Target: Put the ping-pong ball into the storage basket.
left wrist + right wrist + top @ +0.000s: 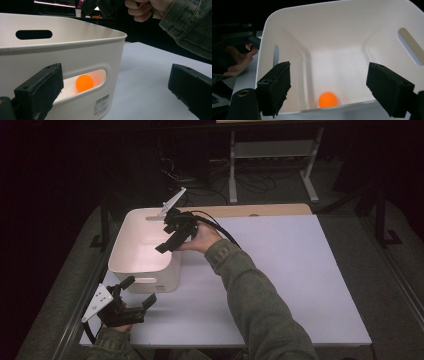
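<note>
On the floor of the white bin (131, 227), close against its near wall, lies the orange ball (327, 99), free of both tools. Over the bin's open top hangs the right gripper (172, 236), jaws parted and empty. Beside the bin's handle slot waits the left gripper (134, 294), also spread wide with nothing between its pads. That ball looks light, hard, smooth and quick to roll, so I would pinch it squarely across its middle.
</note>
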Action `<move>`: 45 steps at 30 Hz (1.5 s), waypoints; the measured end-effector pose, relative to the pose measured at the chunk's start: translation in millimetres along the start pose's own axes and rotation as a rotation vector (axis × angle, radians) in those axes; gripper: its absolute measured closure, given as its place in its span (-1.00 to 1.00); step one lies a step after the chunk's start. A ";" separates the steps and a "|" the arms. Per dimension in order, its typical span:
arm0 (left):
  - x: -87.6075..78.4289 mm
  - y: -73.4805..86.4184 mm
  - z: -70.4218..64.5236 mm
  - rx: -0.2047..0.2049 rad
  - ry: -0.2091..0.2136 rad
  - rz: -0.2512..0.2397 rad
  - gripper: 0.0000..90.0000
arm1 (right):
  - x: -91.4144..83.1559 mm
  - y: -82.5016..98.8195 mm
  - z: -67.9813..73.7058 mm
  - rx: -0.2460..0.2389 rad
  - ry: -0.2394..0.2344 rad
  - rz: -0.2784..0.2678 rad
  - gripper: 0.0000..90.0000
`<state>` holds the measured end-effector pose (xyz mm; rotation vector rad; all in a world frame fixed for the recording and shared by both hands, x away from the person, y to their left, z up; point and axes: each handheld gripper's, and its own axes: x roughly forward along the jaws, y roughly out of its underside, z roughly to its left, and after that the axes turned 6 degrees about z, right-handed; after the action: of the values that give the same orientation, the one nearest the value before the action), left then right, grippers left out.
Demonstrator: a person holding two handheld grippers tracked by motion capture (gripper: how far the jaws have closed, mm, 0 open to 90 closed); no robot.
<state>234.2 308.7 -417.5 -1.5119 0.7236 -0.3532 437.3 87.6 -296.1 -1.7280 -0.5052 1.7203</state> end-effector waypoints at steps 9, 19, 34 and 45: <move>0.8 0.1 -0.2 0.000 0.003 0.003 -1.00 | -15.4 13.8 -5.9 0.017 0.062 -0.040 -0.82; 2.0 -0.3 -0.1 0.004 0.007 0.006 -1.00 | -31.4 33.2 -13.9 0.072 0.117 -0.080 -1.00; 3.6 0.2 -1.1 0.002 0.009 0.012 -1.00 | -51.9 61.7 -19.1 0.120 0.168 -0.137 -1.00; 4.3 0.3 -1.3 0.001 0.006 0.014 -1.00 | -59.8 84.1 -20.2 0.150 0.176 -0.167 -1.00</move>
<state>236.5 305.0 -418.6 -1.5042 0.7386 -0.3476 439.1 -16.6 -309.7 -1.6622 -0.4170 1.4372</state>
